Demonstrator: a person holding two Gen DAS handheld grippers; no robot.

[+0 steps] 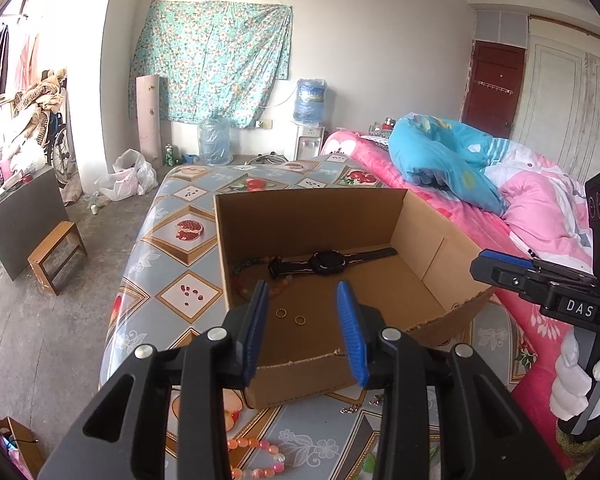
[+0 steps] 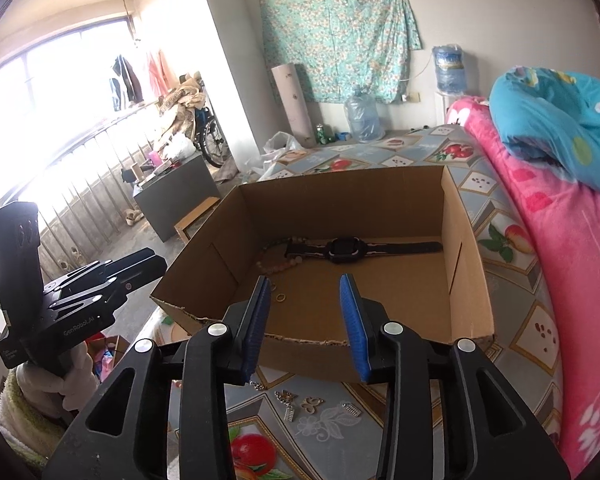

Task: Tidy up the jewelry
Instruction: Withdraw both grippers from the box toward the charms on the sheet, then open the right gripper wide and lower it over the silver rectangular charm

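Observation:
An open cardboard box [image 1: 440,240] [image 2: 456,280] sits on the patterned table. Inside lie a black watch [image 1: 328,262] [image 2: 344,250], a beaded bracelet [image 1: 244,280] [image 2: 276,266] and two gold rings [image 1: 290,317] [image 2: 281,297]. My left gripper [image 1: 302,336] hovers over the box's near edge, open with nothing between its blue pads. My right gripper [image 2: 306,328] hangs above the near wall, open and empty too. On the table in front of the box lie a pink bead bracelet [image 1: 260,458] and several small metal charms [image 2: 300,402].
The table carries a fruit-pattern cloth [image 1: 172,248]. A bed with pink and blue quilts [image 1: 520,184] [image 2: 560,220] runs along the right. A wooden stool [image 1: 56,254] and a grey cabinet [image 2: 176,196] stand on the floor to the left.

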